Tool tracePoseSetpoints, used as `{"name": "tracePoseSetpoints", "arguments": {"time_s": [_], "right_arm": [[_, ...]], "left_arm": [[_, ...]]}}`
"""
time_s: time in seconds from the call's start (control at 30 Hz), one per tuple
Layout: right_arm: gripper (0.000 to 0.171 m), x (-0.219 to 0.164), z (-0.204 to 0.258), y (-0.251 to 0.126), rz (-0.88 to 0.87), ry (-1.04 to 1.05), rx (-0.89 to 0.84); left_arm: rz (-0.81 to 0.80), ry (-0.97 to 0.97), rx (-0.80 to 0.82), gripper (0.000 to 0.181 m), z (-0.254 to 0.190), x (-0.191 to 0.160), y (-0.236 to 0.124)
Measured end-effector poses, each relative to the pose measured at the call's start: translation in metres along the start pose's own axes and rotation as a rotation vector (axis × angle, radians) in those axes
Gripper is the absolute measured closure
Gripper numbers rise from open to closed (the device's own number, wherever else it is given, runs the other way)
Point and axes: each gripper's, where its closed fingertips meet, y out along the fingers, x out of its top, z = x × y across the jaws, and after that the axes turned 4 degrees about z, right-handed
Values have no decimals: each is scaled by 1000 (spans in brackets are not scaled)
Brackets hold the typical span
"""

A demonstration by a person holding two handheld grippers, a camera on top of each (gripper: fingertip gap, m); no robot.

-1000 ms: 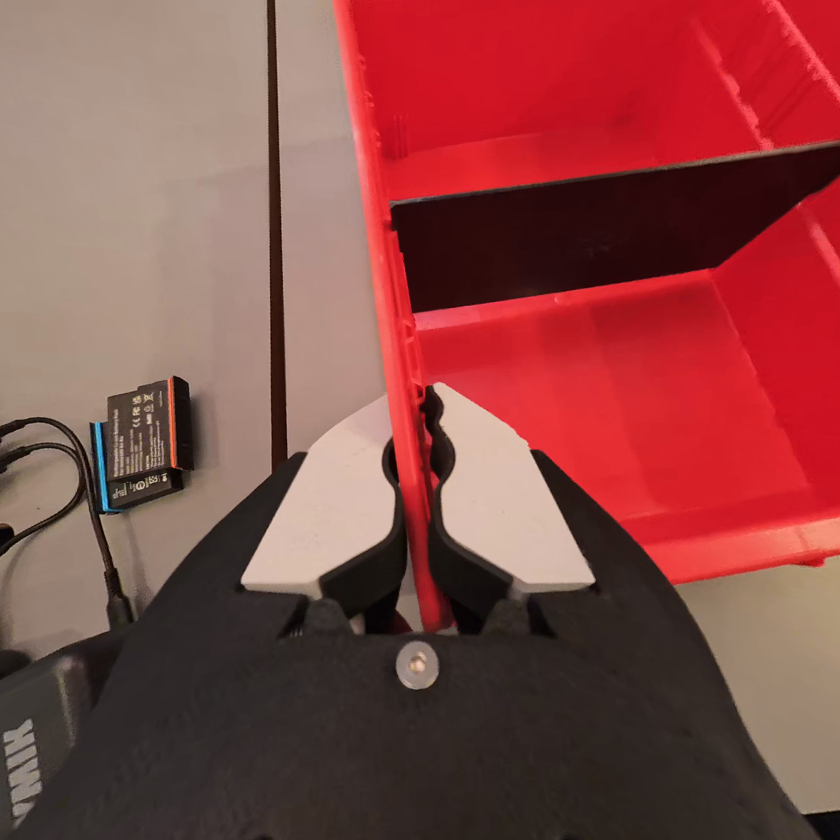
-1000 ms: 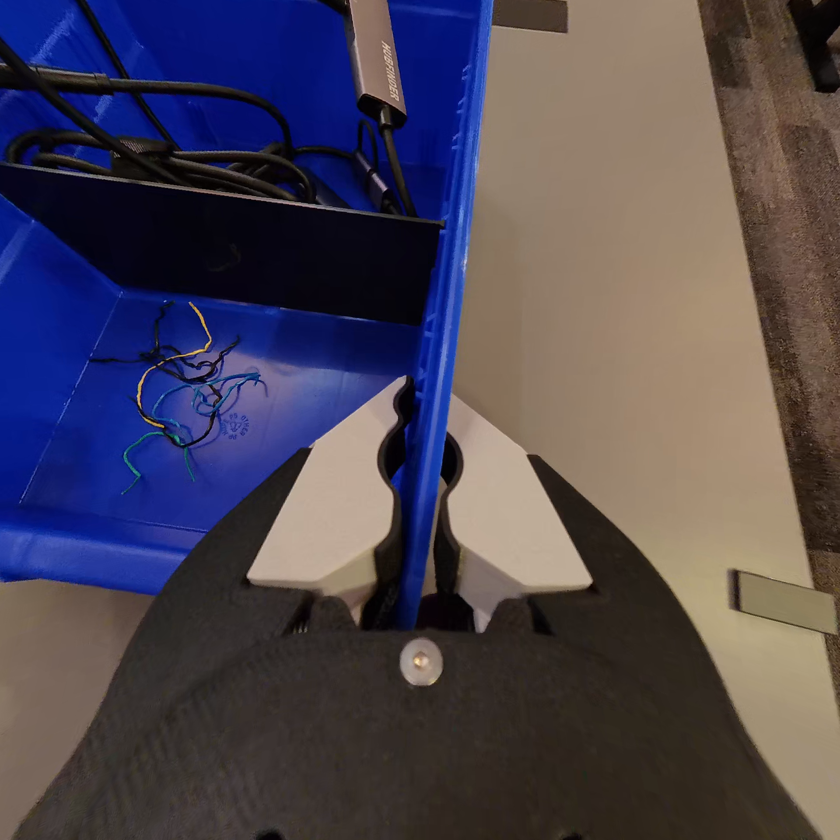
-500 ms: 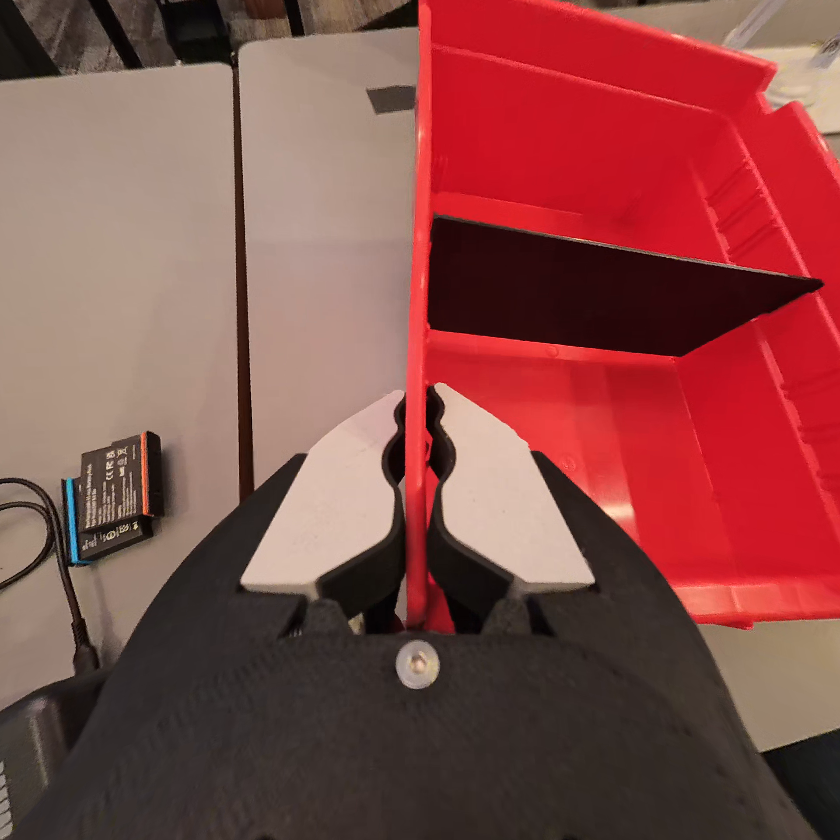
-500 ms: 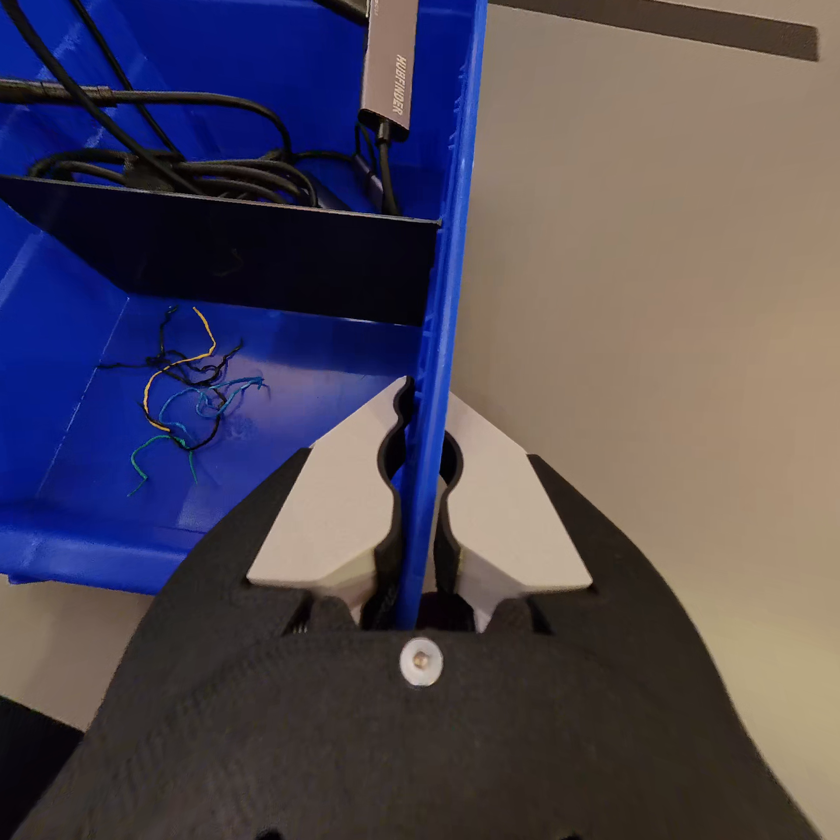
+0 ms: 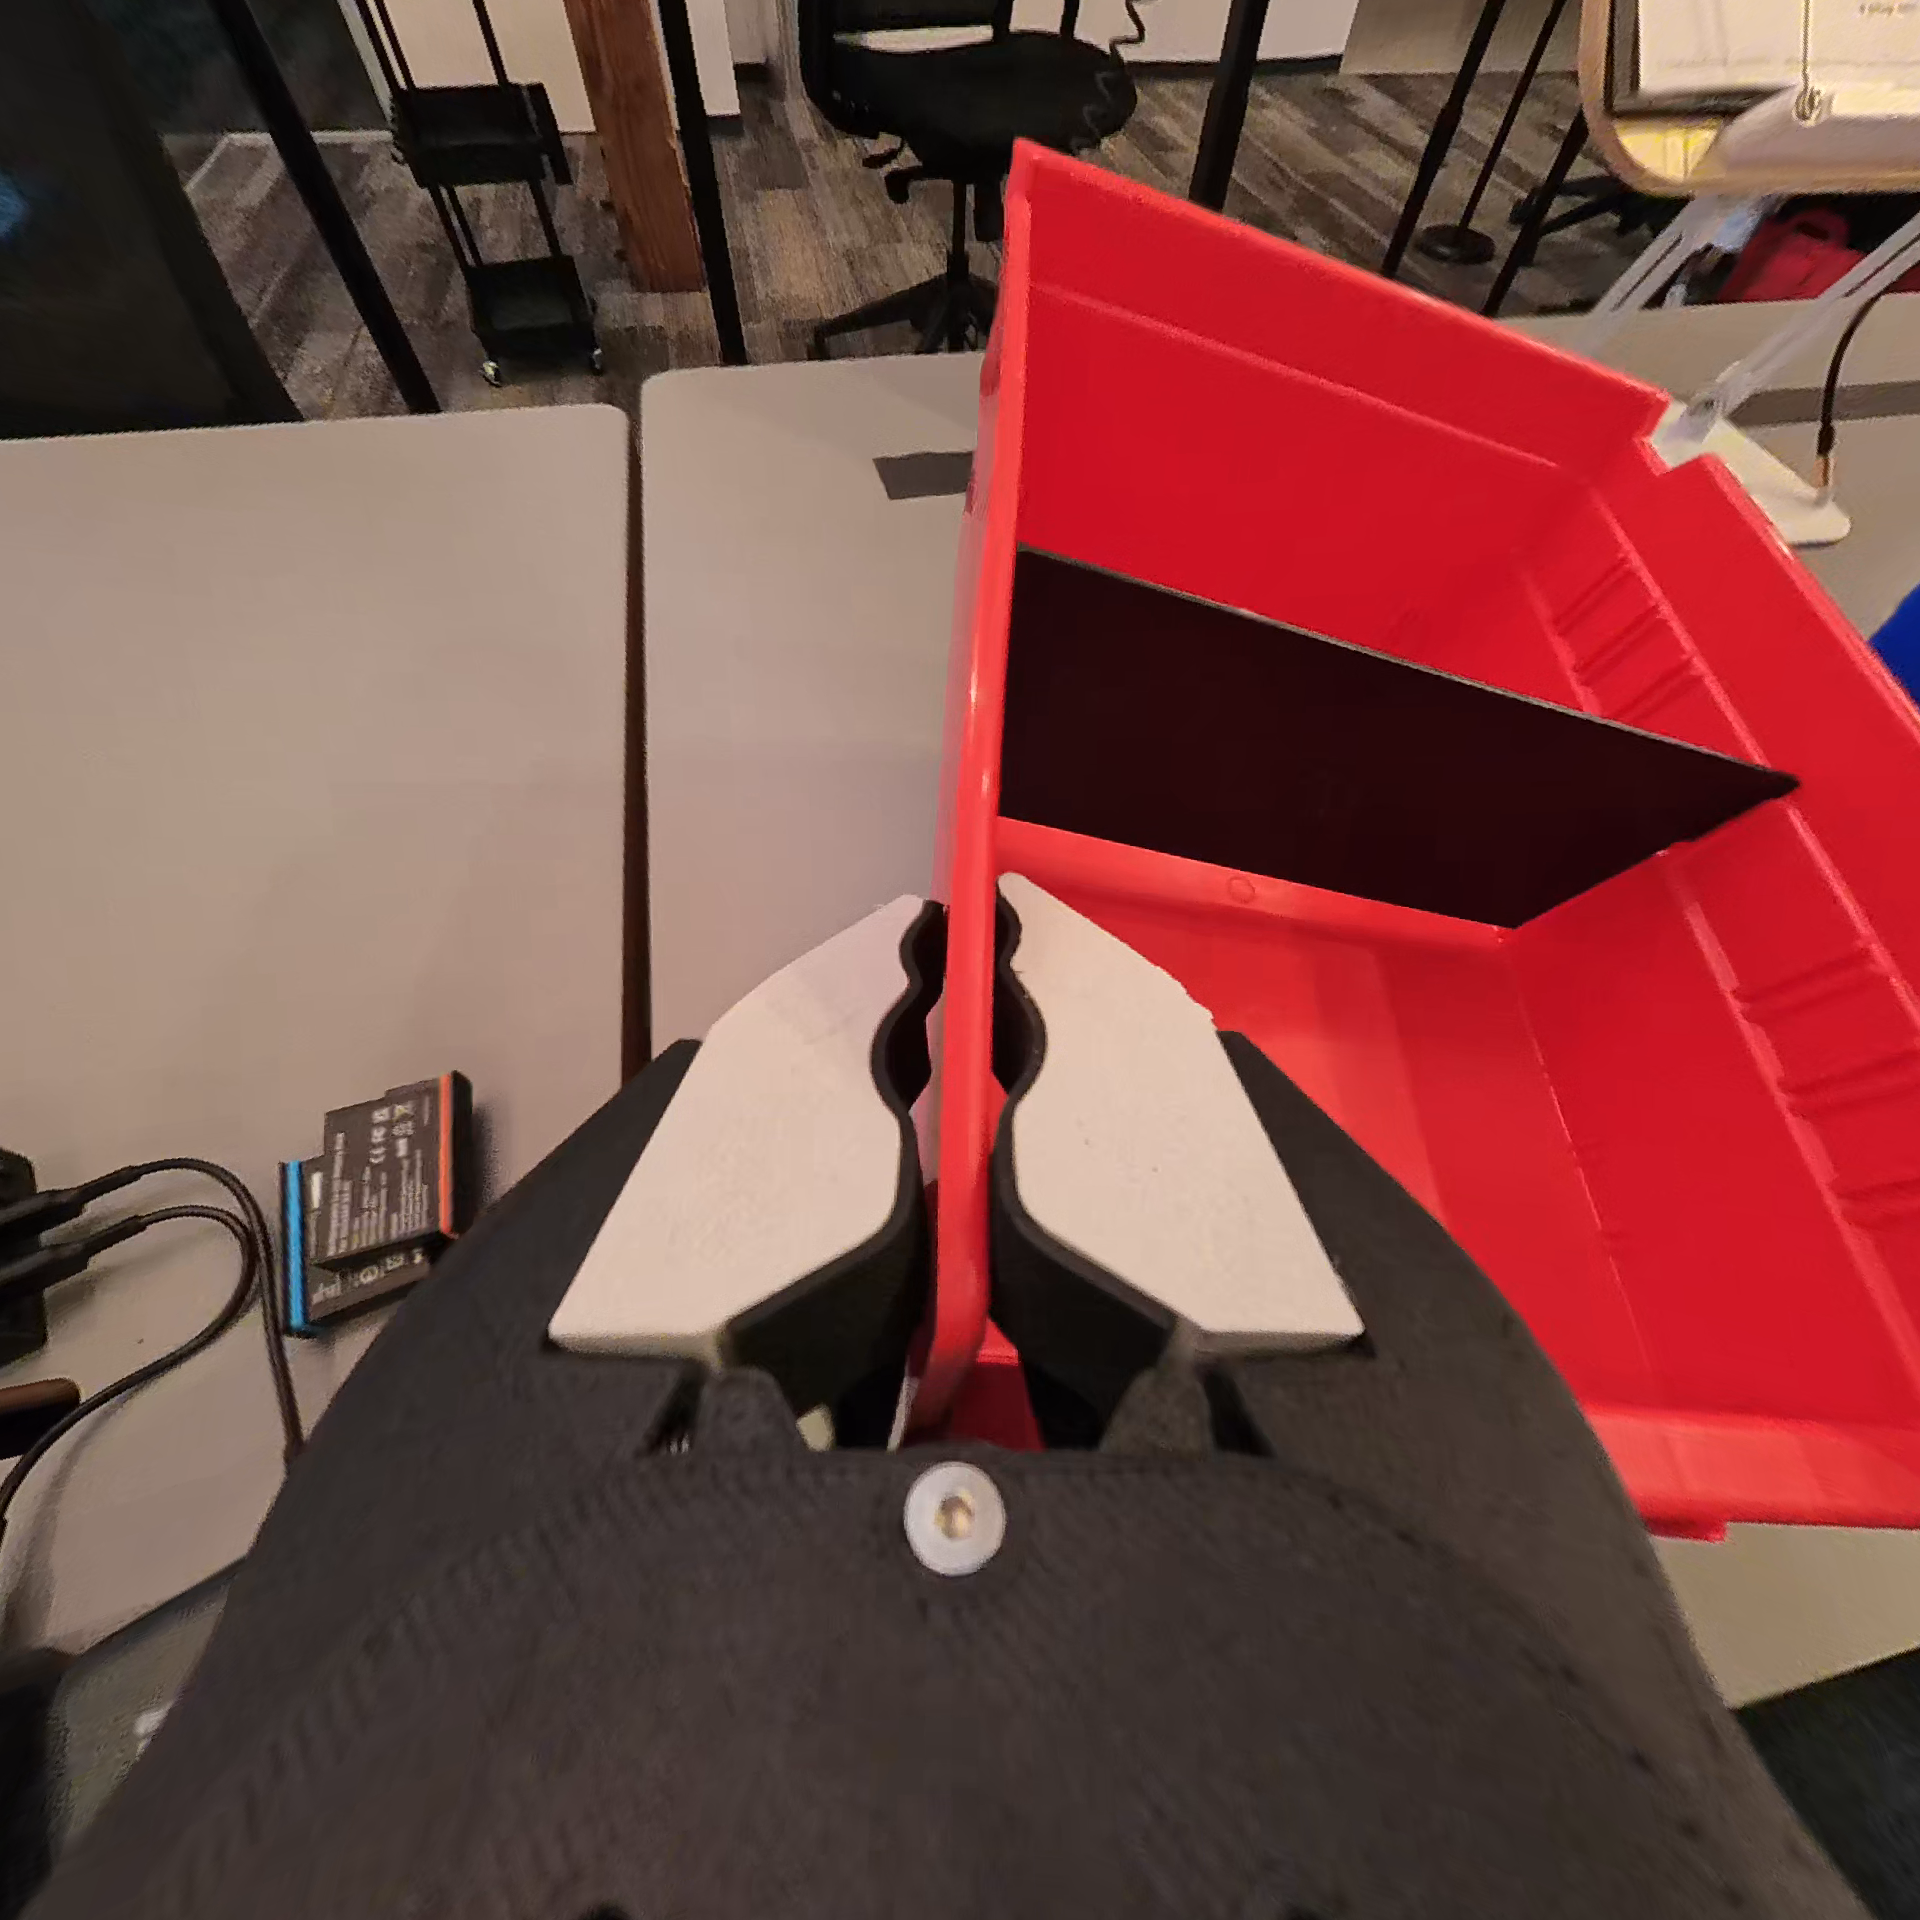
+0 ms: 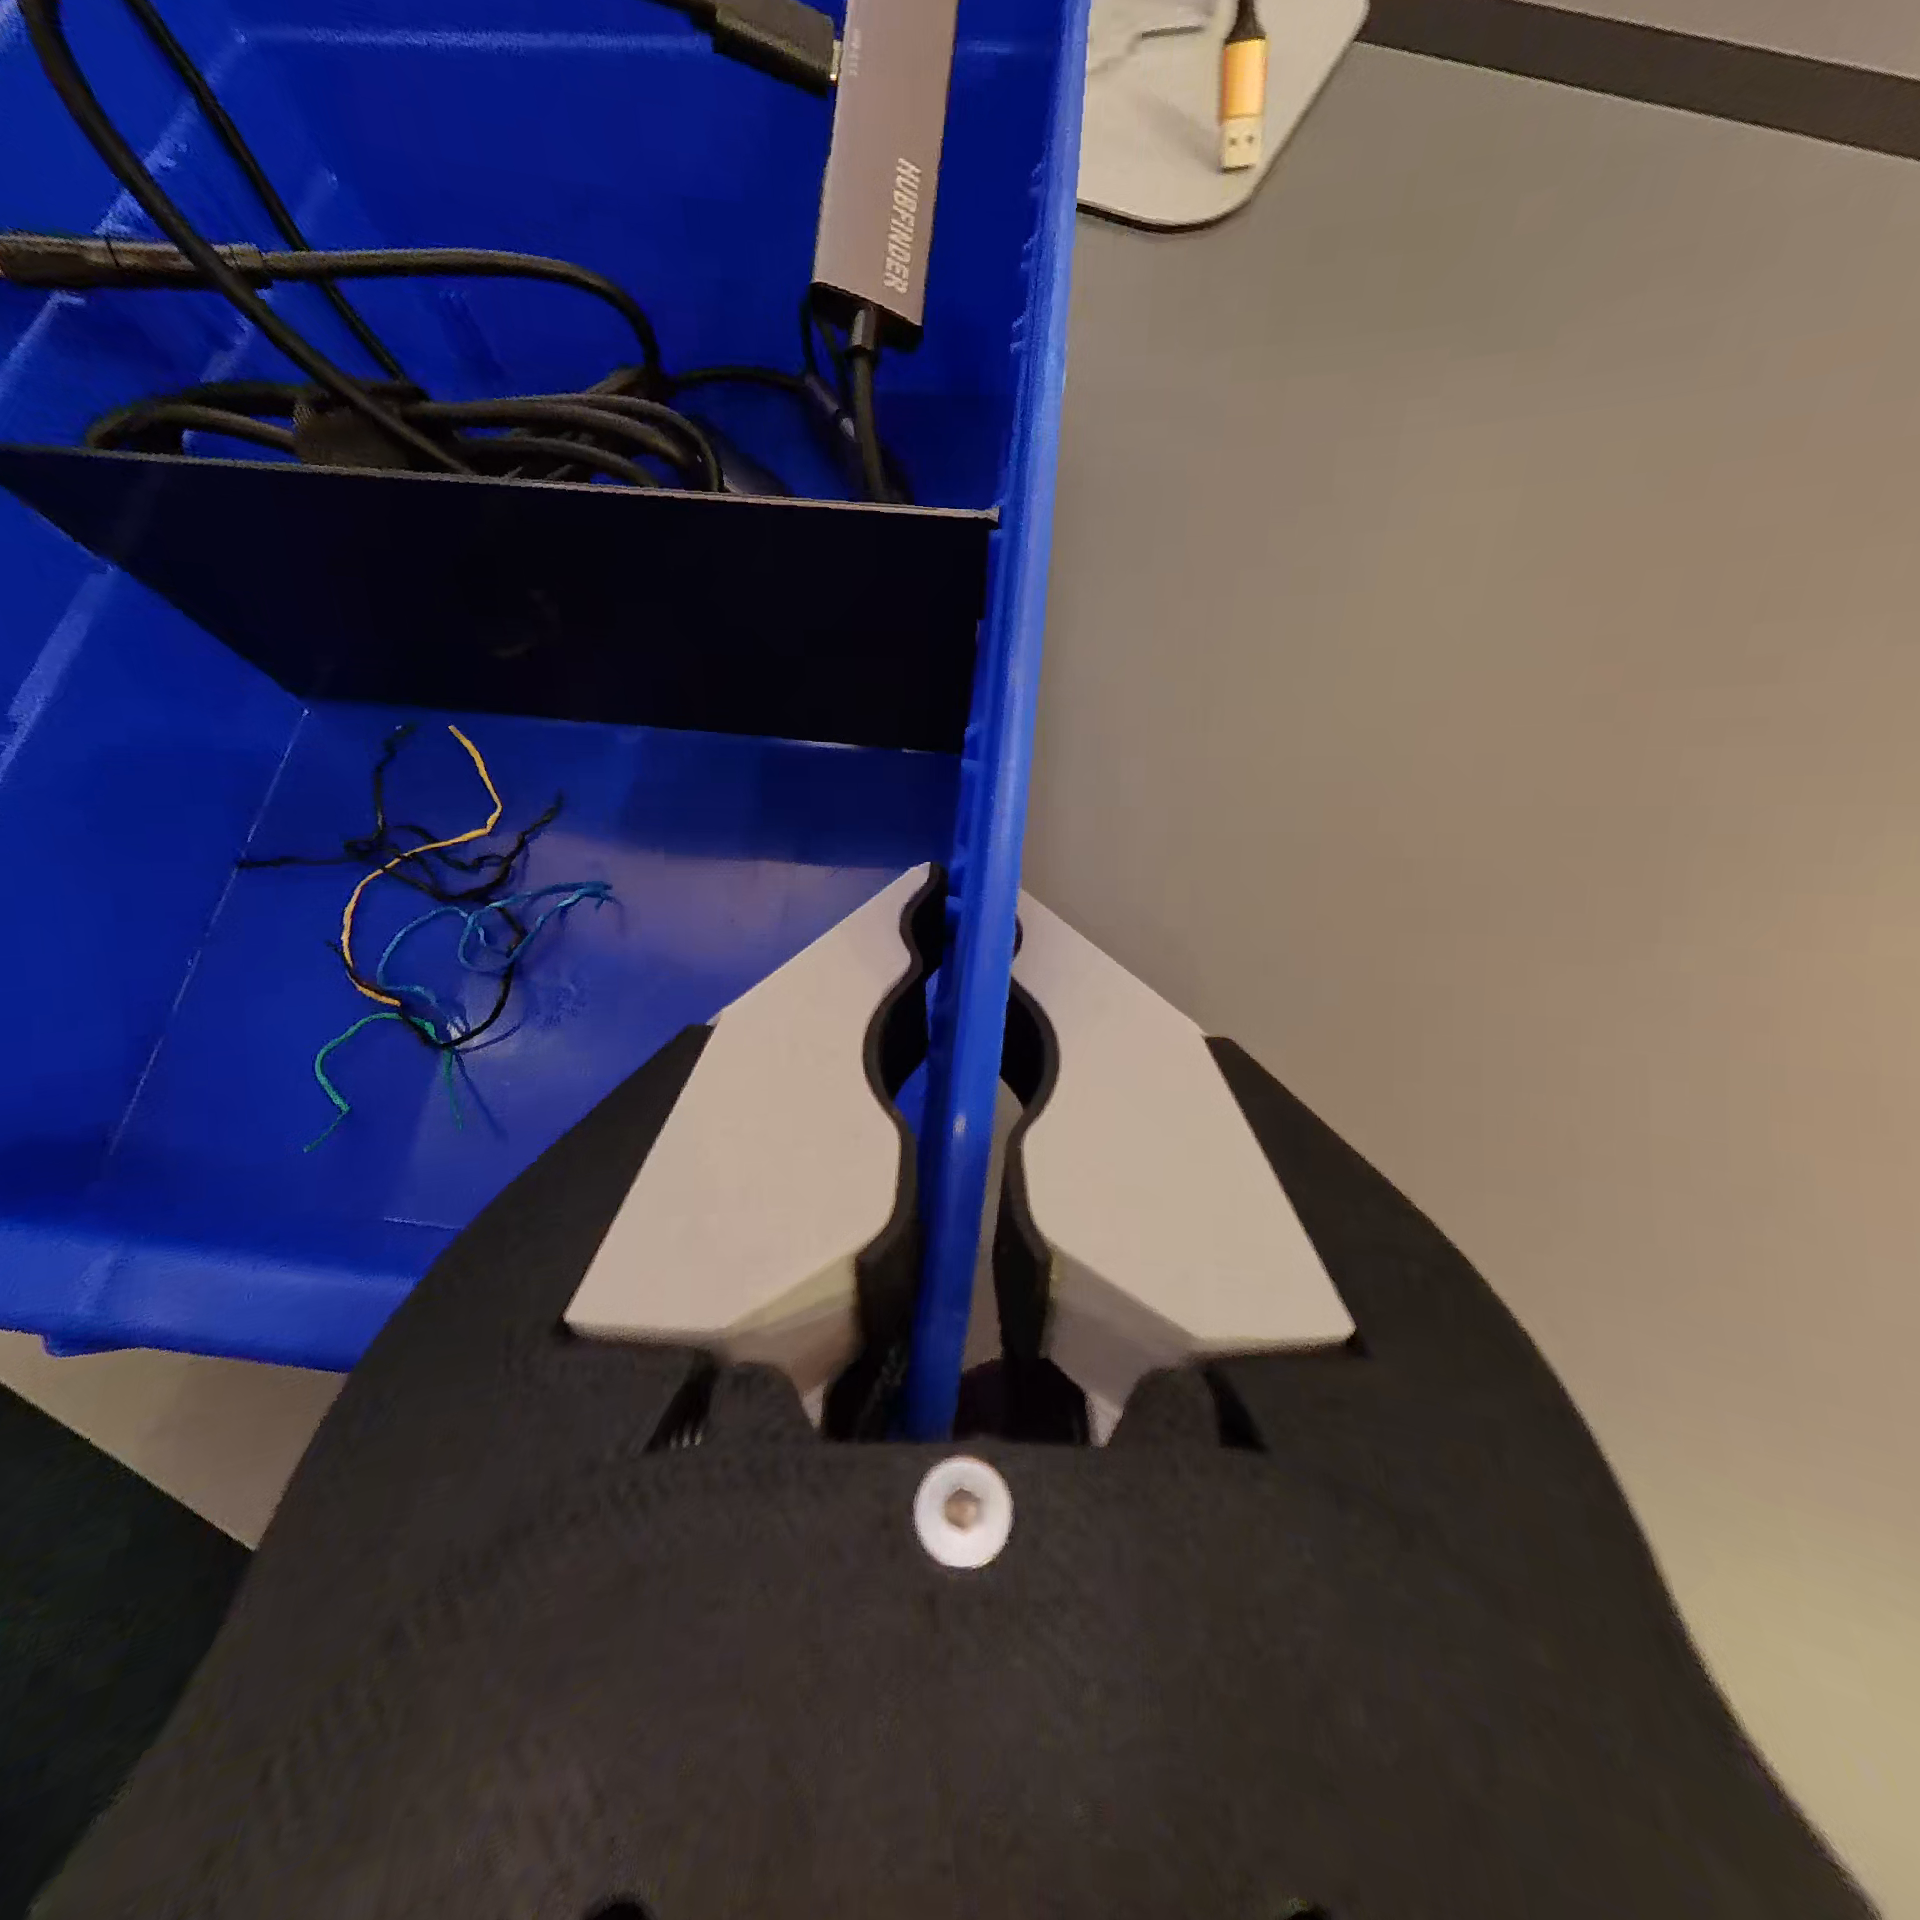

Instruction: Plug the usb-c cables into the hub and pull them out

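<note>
My left gripper is shut on the left wall of a red bin, which has a black divider and nothing in it. The bin tilts, its far end raised. My right gripper is shut on the right wall of a blue bin. Behind that bin's black divider lie a grey USB hub against the right wall and a tangle of black cables. Loose coloured threads lie in the near compartment.
Two camera batteries and black cables lie on the grey table left of the red bin. A gold USB plug rests on a grey pad beyond the blue bin. Chairs and stands are behind the table. Across from one pair of fingers to the other is roughly 65 cm.
The left wrist view has pitched up: the red bin's far end rose and the room behind came into view. The blue bin slid a little nearer, bringing the hub and gold plug into view.
</note>
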Motion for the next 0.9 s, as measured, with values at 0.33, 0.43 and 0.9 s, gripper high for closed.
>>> {"name": "tracePoseSetpoints", "arguments": {"time_s": [0.33,0.43,0.9], "right_arm": [[158,36,109,43,-46,-1,120],[145,48,151,55,-53,16,188],[100,87,328,113,-61,-5,324]], "left_arm": [[-158,-121,18,175,28,26,-31],[-196,-152,32,175,39,31,-43],[-344,-221,31,175,56,64,-85]]}}
